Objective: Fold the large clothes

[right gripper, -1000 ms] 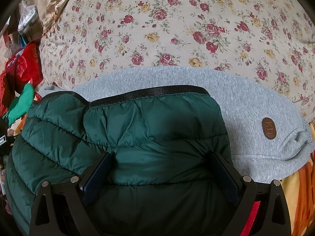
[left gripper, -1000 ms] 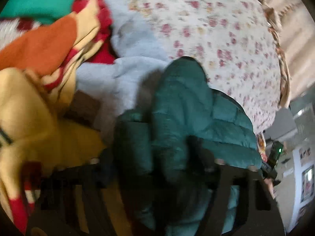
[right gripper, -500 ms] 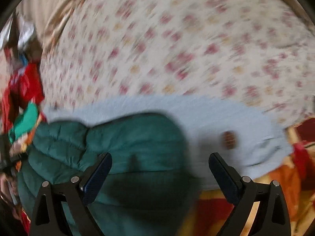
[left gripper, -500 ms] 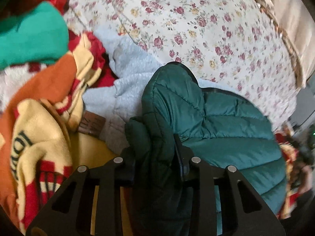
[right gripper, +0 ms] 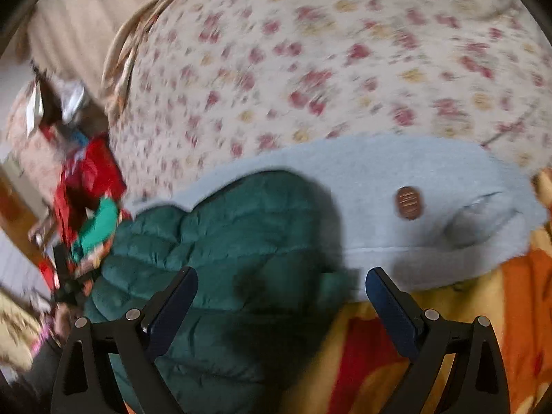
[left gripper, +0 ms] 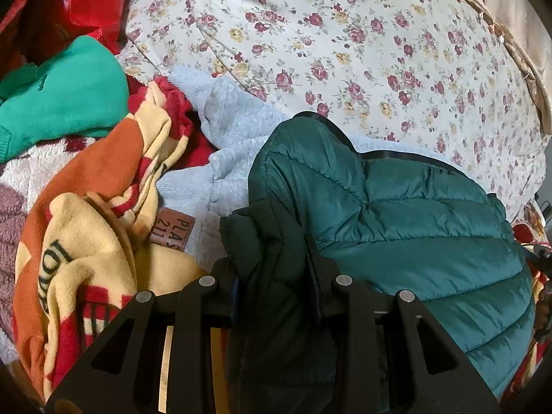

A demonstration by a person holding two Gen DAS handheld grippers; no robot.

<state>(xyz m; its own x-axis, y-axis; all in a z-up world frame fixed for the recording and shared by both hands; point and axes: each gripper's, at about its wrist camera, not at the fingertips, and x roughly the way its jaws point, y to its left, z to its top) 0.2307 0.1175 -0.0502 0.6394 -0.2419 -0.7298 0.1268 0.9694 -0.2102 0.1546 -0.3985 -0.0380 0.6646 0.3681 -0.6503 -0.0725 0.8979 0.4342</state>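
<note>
A dark green quilted puffer jacket [left gripper: 396, 214] lies on a grey sweatshirt [left gripper: 234, 131] on the flowered bedspread. My left gripper [left gripper: 276, 258] is shut on a bunched dark fold of the jacket, which fills the gap between its fingers. In the blurred right wrist view the same jacket [right gripper: 220, 241] lies at lower left, over the grey sweatshirt [right gripper: 414, 179] with its round brown patch. My right gripper [right gripper: 281, 286] stands wide open above the jacket's edge, its pads touching nothing.
A crumpled orange, yellow and red blanket [left gripper: 89, 214] lies left of the jacket, with a bright green garment [left gripper: 58, 89] beyond it. The flowered bedspread [left gripper: 362, 41] stretches behind. Red bags [right gripper: 86, 176] and clutter sit off the bed's left side.
My left gripper has shut on the jacket's fold and lifted it a little. My right gripper has slid right, so the jacket now lies toward its left finger.
</note>
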